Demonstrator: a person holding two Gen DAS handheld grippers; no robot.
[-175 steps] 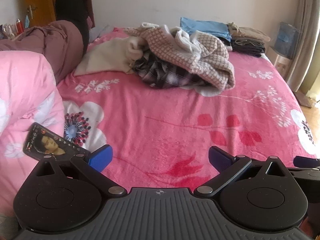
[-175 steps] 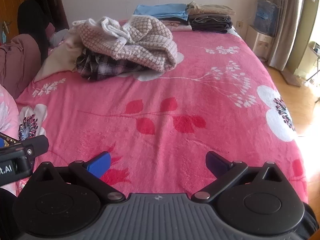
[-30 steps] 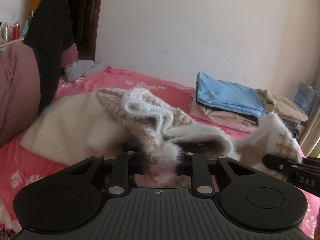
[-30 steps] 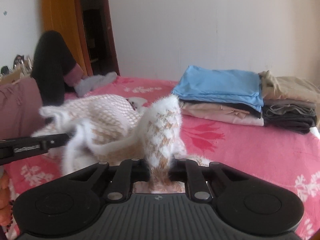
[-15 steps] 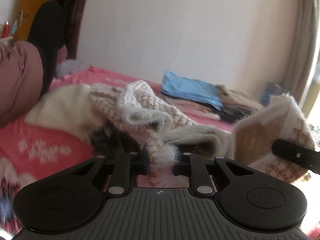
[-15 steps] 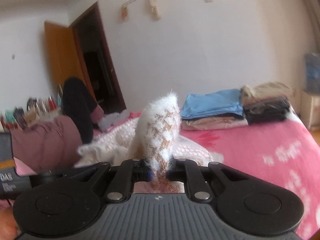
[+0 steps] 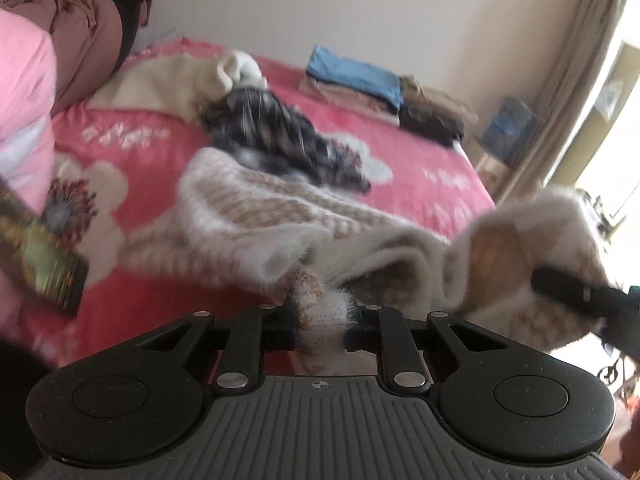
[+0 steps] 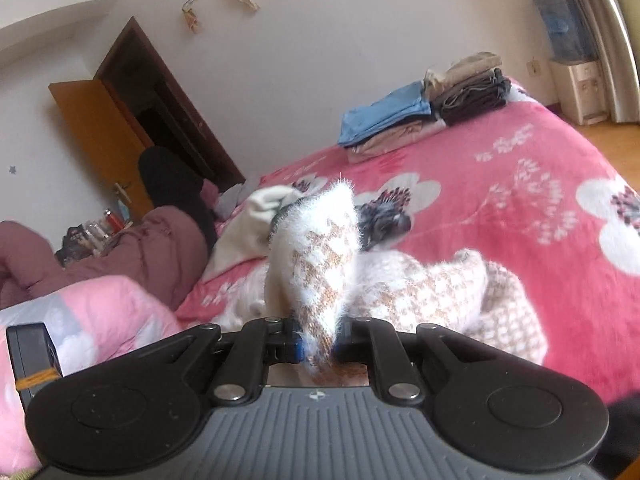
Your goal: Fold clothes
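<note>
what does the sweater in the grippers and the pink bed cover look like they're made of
Sweater: fuzzy knit, likely wool or mohair blend; fine hairs stand off its edges, woven tan-and-white check. Bed cover: probably plush fleece; soft matte pile with printed white flowers.

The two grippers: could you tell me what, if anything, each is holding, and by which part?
Both hold the fuzzy checked sweater: the left gripper and the right gripper each pinch a bunched edge; which part cannot be told.

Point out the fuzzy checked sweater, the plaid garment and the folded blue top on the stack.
fuzzy checked sweater [image 7: 256, 208], left wrist view, on its spread body lying on the bed.
plaid garment [image 7: 280, 132], left wrist view, on its crumpled middle.
folded blue top [image 8: 384, 114], right wrist view, on its upper face.
</note>
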